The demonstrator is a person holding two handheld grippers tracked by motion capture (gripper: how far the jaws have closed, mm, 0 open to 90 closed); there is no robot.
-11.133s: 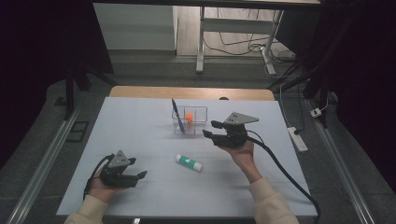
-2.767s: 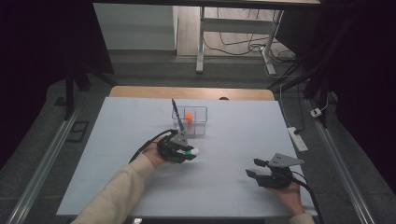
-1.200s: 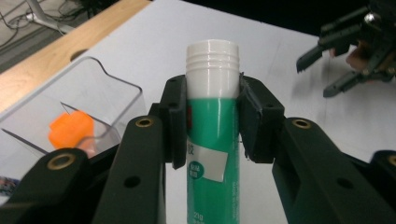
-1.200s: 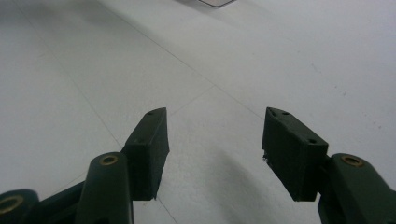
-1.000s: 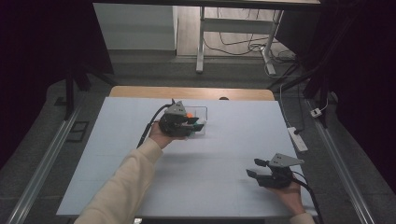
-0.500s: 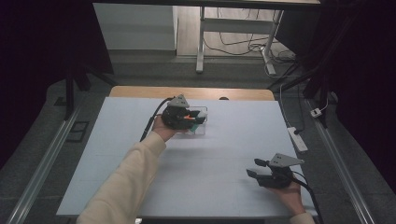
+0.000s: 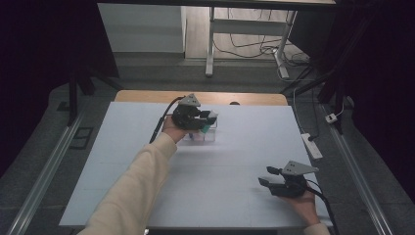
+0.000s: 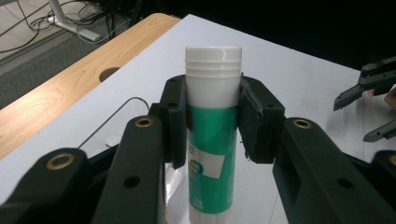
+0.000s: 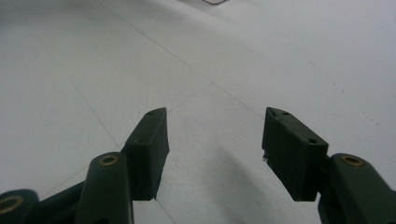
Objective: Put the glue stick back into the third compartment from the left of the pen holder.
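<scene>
A green and white glue stick (image 8: 212, 116) with a white cap stands upright between the jaws of my left gripper (image 8: 212, 121), which is shut on it. In the high view my left gripper (image 7: 208, 120) holds the glue stick (image 7: 207, 127) over a small clear container (image 7: 203, 135) at the far middle of the table. My right gripper (image 7: 268, 176) rests near the front right of the table, and in the right gripper view it (image 9: 212, 144) stands open with nothing between its jaws.
The white table top (image 7: 235, 161) ends at a wooden strip (image 7: 147, 96) along the far side. A power strip (image 7: 313, 146) lies off the table's right edge. Desk legs and cables (image 7: 254, 44) stand on the floor behind.
My left gripper has carried the glue stick a little farther back and to the right, over the clear container. My right gripper has kept still.
</scene>
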